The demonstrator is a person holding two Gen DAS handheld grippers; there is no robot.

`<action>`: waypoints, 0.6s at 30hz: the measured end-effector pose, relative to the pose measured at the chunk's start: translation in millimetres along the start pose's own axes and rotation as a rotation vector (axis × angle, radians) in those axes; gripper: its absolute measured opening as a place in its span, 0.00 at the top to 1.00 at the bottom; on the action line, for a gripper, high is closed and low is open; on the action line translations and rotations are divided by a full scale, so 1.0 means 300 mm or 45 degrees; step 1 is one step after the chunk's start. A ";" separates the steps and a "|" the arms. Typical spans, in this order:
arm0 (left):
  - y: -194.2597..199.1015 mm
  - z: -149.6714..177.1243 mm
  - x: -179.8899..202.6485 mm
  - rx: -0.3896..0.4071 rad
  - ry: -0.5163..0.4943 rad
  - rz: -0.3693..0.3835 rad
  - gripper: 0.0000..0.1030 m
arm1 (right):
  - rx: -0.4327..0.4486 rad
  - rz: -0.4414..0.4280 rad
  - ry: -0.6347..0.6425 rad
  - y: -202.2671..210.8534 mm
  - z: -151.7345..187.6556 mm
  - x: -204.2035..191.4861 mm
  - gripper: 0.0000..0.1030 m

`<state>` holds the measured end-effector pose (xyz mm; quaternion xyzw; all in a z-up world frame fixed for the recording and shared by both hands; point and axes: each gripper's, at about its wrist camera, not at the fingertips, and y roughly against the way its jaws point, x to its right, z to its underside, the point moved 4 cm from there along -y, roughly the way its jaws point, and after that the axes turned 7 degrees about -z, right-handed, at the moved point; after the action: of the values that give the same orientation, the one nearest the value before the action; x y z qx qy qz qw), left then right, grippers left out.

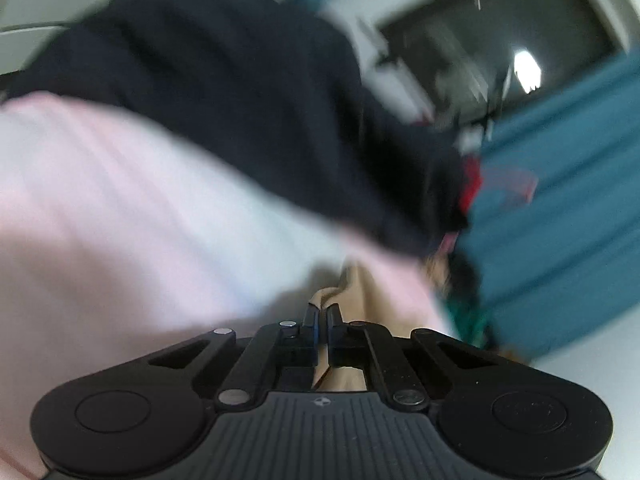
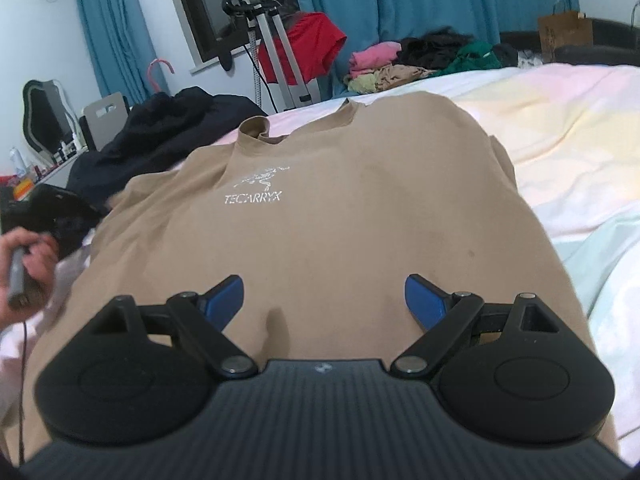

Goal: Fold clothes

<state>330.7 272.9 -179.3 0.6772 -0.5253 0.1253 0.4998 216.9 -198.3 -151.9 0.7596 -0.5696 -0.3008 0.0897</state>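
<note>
Folding: tan shirt point(image 2: 340, 216) lies flat on the bed point(image 2: 560, 152), collar at 12 o'clock.
Right gripper point(image 2: 324, 296): jaws wide apart over the hem.
Left gripper point(image 1: 322, 314): jaws together, pinching tan fabric.
Advice: grip hem corners evenly, lift together.
Print: "TECARRYX".
Far: clothes pile point(image 2: 424, 60) at 1 o'clock.

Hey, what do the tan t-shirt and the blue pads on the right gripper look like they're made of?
Tan t-shirt: probably cotton jersey, matte; it drapes in soft creases and carries a white printed logo. Blue pads on the right gripper: likely rubber or soft plastic, smooth with a slight sheen; hard to tell which.
</note>
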 end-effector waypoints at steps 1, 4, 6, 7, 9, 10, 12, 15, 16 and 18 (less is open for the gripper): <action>0.022 -0.026 0.005 0.048 -0.018 -0.038 0.96 | 0.000 0.001 0.002 -0.004 0.000 -0.002 0.14; 0.096 -0.080 0.040 0.231 -0.190 -0.214 0.95 | 0.006 0.008 0.025 -0.003 0.002 -0.010 0.14; 0.124 -0.075 0.032 0.287 -0.229 -0.273 0.92 | 0.010 0.005 0.023 0.003 0.001 -0.012 0.14; 0.139 -0.073 0.028 0.315 -0.248 -0.303 0.88 | 0.011 0.004 0.023 0.006 0.001 -0.014 0.14; 0.154 -0.066 -0.007 0.280 -0.195 -0.302 0.83 | 0.019 0.002 0.031 0.016 -0.002 -0.021 0.14; 0.157 -0.062 -0.034 0.230 -0.136 -0.280 0.79 | 0.023 0.002 0.039 0.022 -0.004 -0.026 0.14; 0.163 -0.053 -0.086 0.130 -0.018 -0.235 0.68 | 0.033 0.001 0.053 0.033 -0.007 -0.037 0.14; 0.178 -0.028 -0.168 -0.011 0.187 -0.195 0.52 | 0.035 -0.008 0.066 0.045 -0.007 -0.054 0.14; 0.177 -0.015 -0.189 -0.066 0.252 -0.162 0.45 | 0.031 -0.012 0.070 0.048 -0.005 -0.059 0.14; 0.163 0.020 -0.208 -0.188 0.359 -0.088 0.34 | 0.023 -0.024 0.079 0.052 0.000 -0.069 0.14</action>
<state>261.6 307.2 -198.7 0.6320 -0.4343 0.1629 0.6209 200.8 -184.6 -137.0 0.7745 -0.5623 -0.2729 0.0975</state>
